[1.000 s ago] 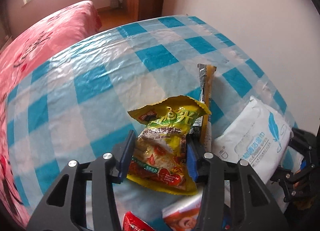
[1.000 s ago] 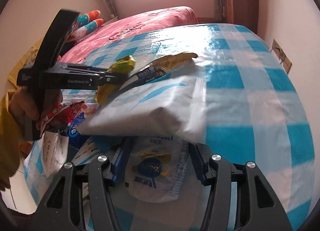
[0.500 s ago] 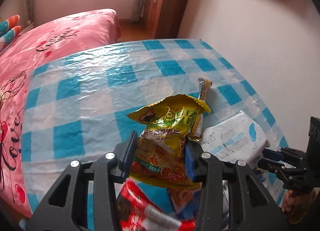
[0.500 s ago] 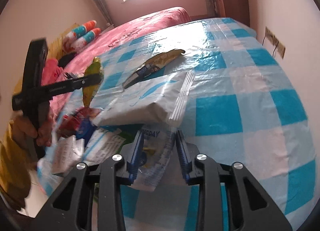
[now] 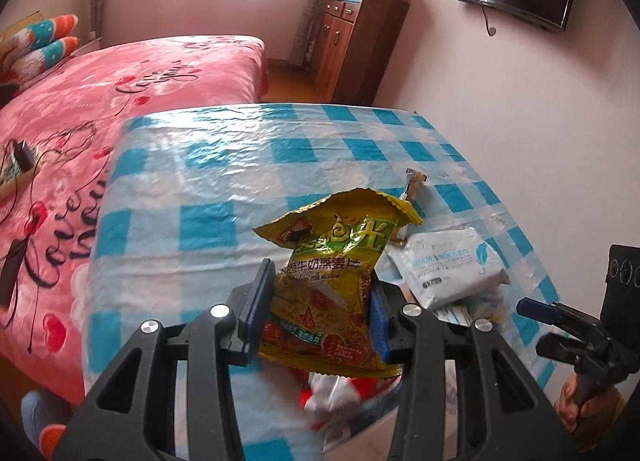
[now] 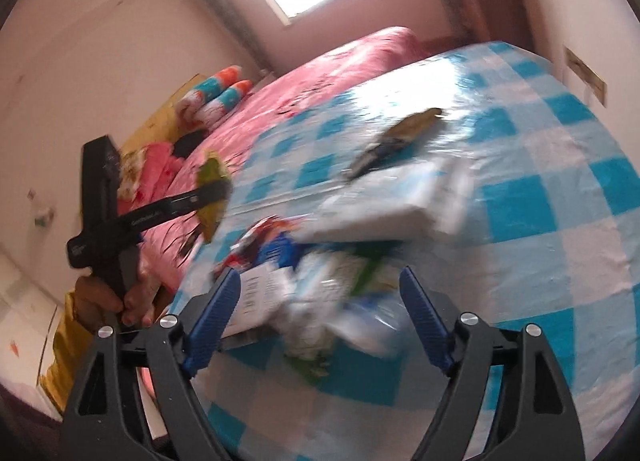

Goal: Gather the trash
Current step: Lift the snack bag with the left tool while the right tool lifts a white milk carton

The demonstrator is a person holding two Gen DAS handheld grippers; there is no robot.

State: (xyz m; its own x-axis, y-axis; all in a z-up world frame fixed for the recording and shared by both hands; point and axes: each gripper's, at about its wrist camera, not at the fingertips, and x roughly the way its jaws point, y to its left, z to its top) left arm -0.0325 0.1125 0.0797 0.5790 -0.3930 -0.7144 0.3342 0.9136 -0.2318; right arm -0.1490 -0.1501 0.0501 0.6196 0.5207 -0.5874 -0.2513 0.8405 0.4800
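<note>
My left gripper (image 5: 318,303) is shut on a yellow snack bag (image 5: 334,285) and holds it above the near edge of the blue-checked table (image 5: 224,189). In the right wrist view the left gripper (image 6: 216,191) shows at the left with the yellow bag (image 6: 212,173) in it. My right gripper (image 6: 320,303) is open and empty above a blurred heap of wrappers (image 6: 320,289). A white tissue pack (image 5: 448,265) lies on the table, also in the right wrist view (image 6: 384,205). A thin stick wrapper (image 5: 412,189) lies beyond it.
A red wrapper (image 5: 332,393) lies under the lifted bag at the table's edge. A pink bed (image 5: 100,101) stands left of the table, a wooden cabinet (image 5: 352,45) behind it, a wall to the right. The right gripper shows at the right in the left wrist view (image 5: 560,325).
My left gripper has lifted the yellow bag and drawn back toward the table's near edge. My right gripper has let go of the clear wrapper, opened wide and pulled back.
</note>
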